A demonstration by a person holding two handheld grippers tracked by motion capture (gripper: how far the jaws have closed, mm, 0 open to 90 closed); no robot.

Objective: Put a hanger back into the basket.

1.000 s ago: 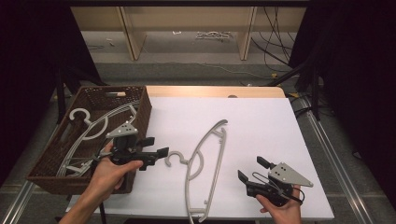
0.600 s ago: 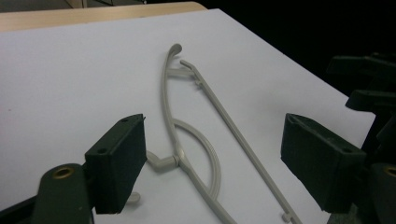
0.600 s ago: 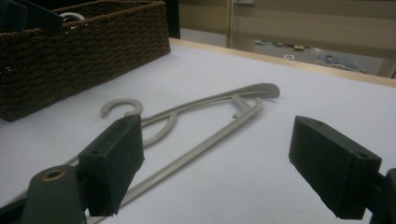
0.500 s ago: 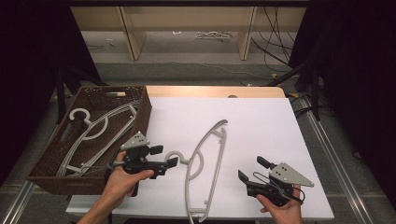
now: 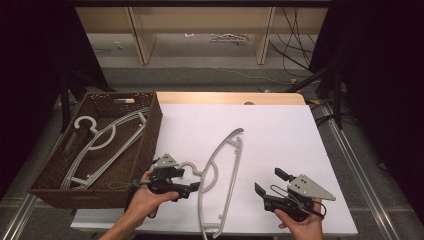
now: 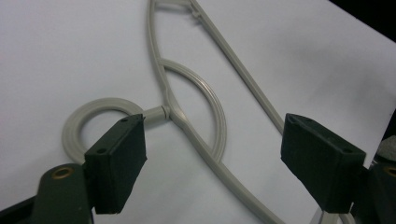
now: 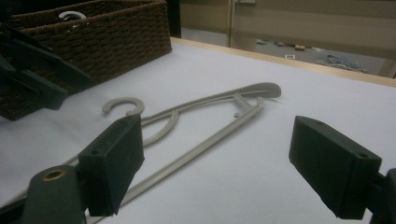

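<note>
Two grey plastic hangers (image 5: 102, 145) already in dark woven basket (image 5: 150, 132); third grey plastic hanger (image 5: 220, 175) flat on white table (image 5: 280, 135), ungrasped. Left gripper (image 5: 192, 187) wide beside hook; right gripper (image 5: 267, 182) wide, idle.

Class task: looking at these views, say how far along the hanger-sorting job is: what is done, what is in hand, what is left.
Done: grey hangers already lie in the wicker basket. In hand: the left gripper is open just beside the hook of the one hanger on the white table, its jaws astride the neck but not closed. Left: grasping that hanger and probably moving it to the basket. The right gripper is open near the table's front edge, holding nothing.
</note>
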